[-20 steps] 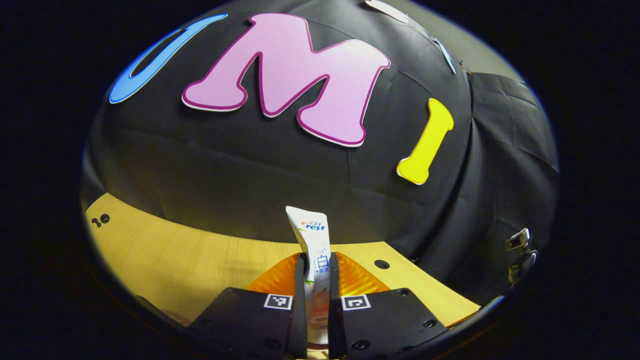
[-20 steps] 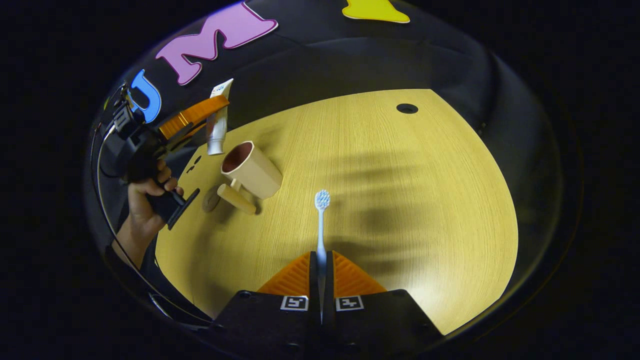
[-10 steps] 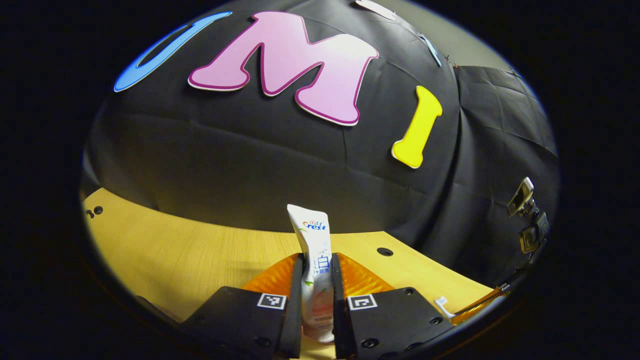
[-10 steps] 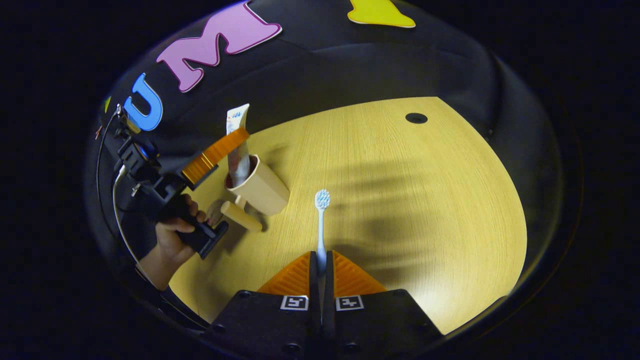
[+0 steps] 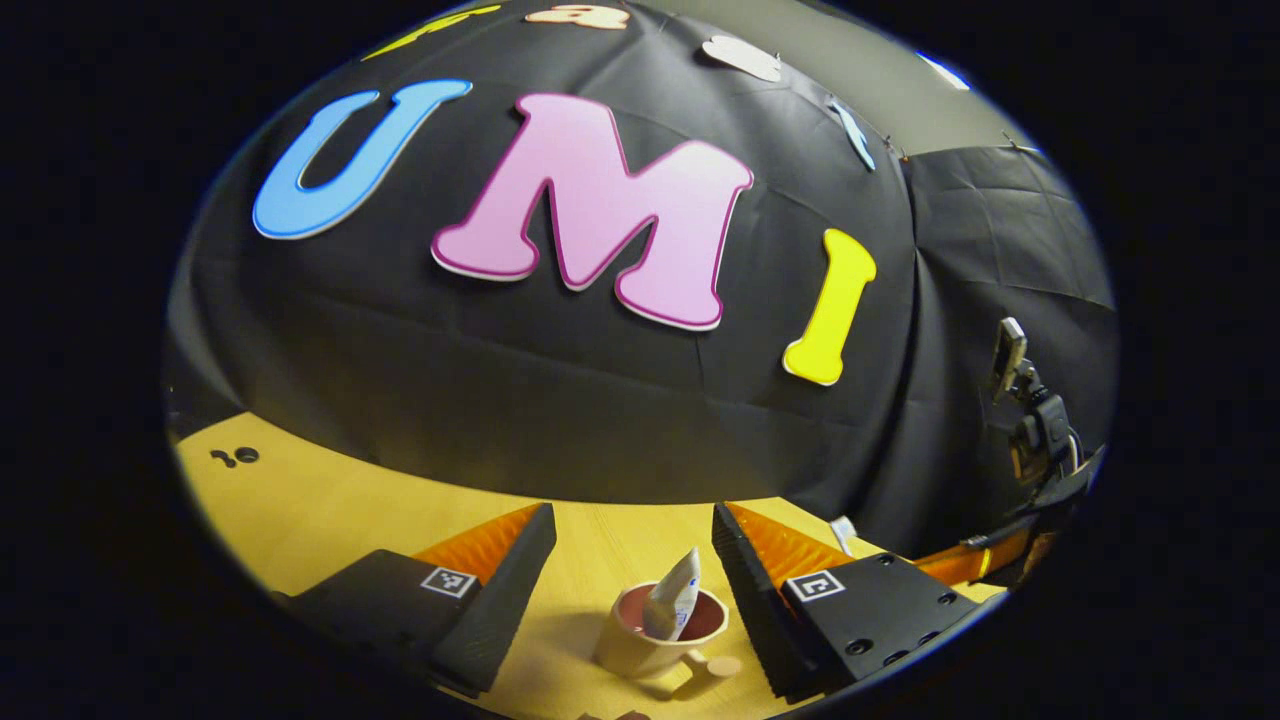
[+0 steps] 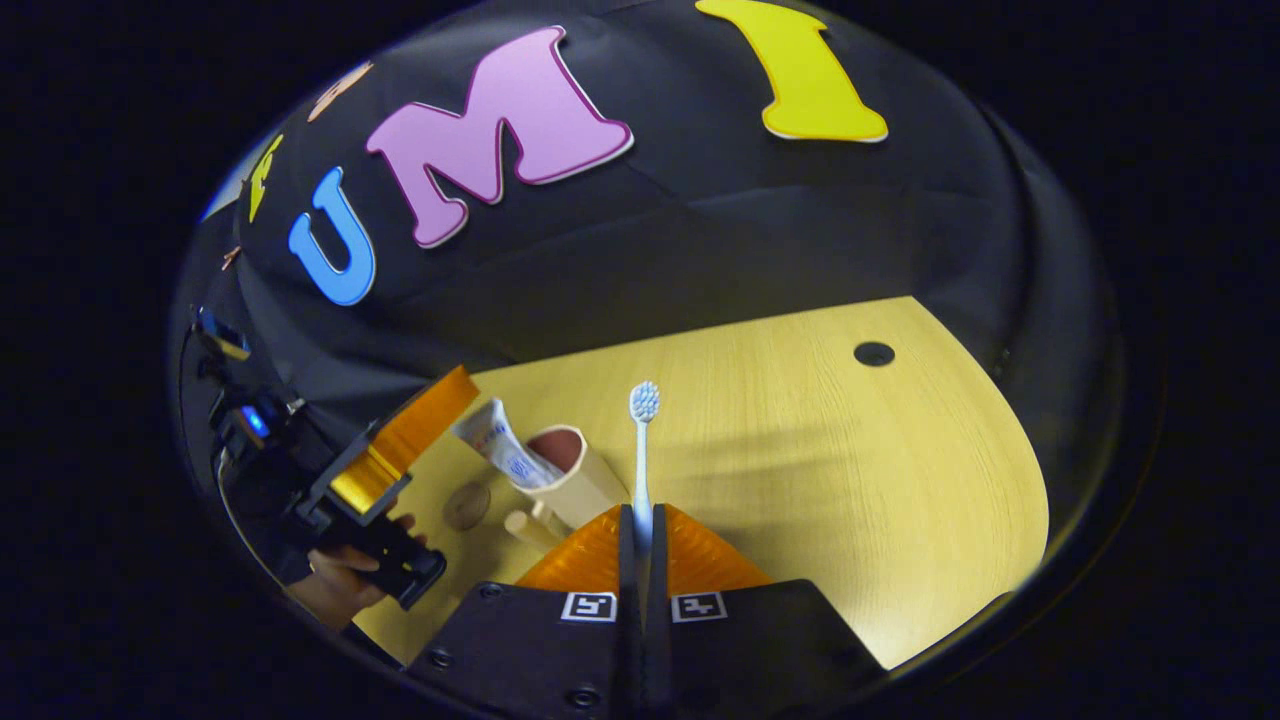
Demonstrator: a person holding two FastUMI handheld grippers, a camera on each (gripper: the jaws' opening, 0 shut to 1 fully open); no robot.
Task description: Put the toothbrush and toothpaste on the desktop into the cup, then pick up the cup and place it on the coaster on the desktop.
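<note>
**Toothpaste in cup; toothbrush clamped in right gripper**

Left gripper [image 5: 630,560]: released. In the left gripper view its two fingers stand wide apart, one on each side of the cup [image 5: 640,645], touching neither the cup nor the tube. In the right gripper view this gripper [image 6: 405,440] sits at the left, just beside the cup, with a hand [image 6: 335,590] holding its grip.

Toothpaste [image 5: 672,605]: standing inside the cup, tilted, its flat end sticking up above the rim. In the right gripper view the tube [image 6: 490,440] leans out of the cup's mouth toward the left gripper.

Cup: upright on the wooden desktop [image 5: 300,510]. It is beige with a reddish inside, and its handle points toward the camera in both views.

Right gripper [image 6: 640,530]: clenched on the toothbrush [image 6: 642,450]. Both fingers press on the lower handle; the bristle head points up and away, above the desktop. The toothbrush is close to the right side of the cup [image 6: 570,480].

Coaster [image 6: 466,505]: a round brown disc lying flat on the desktop, near the cup's handle, with nothing on it.
</note>
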